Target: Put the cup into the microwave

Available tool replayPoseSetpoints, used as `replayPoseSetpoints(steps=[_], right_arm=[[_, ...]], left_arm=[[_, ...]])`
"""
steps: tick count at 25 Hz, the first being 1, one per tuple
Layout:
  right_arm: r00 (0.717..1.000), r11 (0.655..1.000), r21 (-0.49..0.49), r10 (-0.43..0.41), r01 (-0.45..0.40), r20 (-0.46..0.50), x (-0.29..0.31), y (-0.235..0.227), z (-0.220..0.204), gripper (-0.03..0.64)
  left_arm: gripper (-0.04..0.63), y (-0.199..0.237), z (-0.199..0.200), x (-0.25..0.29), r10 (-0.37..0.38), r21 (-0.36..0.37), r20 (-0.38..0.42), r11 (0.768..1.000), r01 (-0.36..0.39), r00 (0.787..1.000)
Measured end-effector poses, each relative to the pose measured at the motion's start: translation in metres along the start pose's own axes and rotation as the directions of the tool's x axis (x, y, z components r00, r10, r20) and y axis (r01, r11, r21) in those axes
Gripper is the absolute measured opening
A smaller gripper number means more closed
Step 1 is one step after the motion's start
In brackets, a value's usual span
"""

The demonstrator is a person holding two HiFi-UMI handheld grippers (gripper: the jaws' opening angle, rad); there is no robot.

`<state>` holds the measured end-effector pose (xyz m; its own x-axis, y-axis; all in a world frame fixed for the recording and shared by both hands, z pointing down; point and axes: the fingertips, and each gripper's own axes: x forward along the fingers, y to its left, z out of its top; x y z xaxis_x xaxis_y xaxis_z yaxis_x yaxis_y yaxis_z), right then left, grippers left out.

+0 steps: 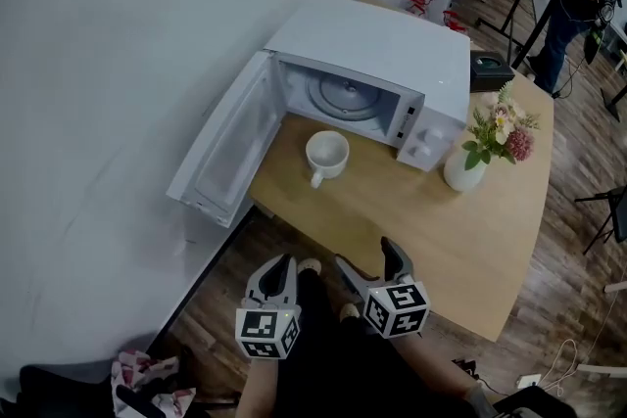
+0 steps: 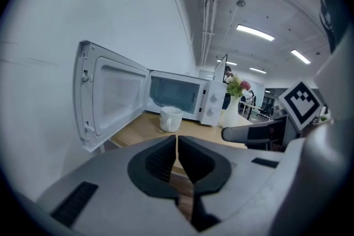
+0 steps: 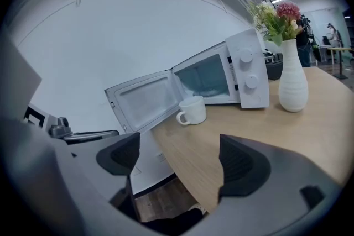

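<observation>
white ceramic cup [image 1: 326,155] upright on light wooden table [image 1: 441,230], just before open white microwave [image 1: 372,64]. right gripper [image 1: 367,255] jaws wide apart, empty; left gripper [image 1: 278,271] jaws pressed together, empty. advice: right reaches, pinches rim, keeps cup level.

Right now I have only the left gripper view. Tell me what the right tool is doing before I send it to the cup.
Observer: The right tool is open and empty, its jaws wide apart, held in the air well back from the cup.
Operator: Give me the cup's handle; I can't make it out here.
Observer: In the head view the cup stands upright on the table in front of the open microwave, with its handle pointing toward the table's near edge.
Operator: Check the cavity.
Observer: I see only the glass turntable inside.
</observation>
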<state>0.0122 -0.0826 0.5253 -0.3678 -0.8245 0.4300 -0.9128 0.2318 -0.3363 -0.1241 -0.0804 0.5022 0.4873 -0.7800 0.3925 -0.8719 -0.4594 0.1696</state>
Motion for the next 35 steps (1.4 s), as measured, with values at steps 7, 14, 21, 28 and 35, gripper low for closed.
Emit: replayPoseSetpoints(steps=[7, 14, 21, 28, 35], right_arm=[[0.999, 0.999, 0.009, -0.040, 0.040, -0.005, 0.037, 0.004, 0.008, 0.439], [0.996, 0.995, 0.022, -0.094, 0.094, 0.003, 0.068, 0.001, 0.016, 0.439], [0.990, 0.989, 0.046, -0.144, 0.144, -0.005, 0.097, 0.004, 0.019, 0.439], [0.985, 0.981, 0.089, -0.172, 0.172, -0.017, 0.131, 0.007, 0.018, 0.439], [0.970, 0.967, 0.077, -0.244, 0.244, -0.011, 0.159, 0.006, 0.021, 0.440]], left_arm=[[0.011, 0.019, 0.017, 0.024, -0.043, 0.021, -0.014, 0.999, 0.043, 0.999], [0.011, 0.037, 0.029, 0.051, -0.067, 0.021, -0.029, 0.998, 0.067, 0.997], [0.011, 0.055, 0.037, 0.076, -0.094, 0.013, -0.053, 0.995, 0.095, 0.994], [0.011, 0.071, 0.040, 0.096, -0.129, 0.016, -0.082, 0.991, 0.131, 0.988], [0.011, 0.082, 0.048, 0.119, -0.177, 0.013, -0.091, 0.984, 0.179, 0.980]])
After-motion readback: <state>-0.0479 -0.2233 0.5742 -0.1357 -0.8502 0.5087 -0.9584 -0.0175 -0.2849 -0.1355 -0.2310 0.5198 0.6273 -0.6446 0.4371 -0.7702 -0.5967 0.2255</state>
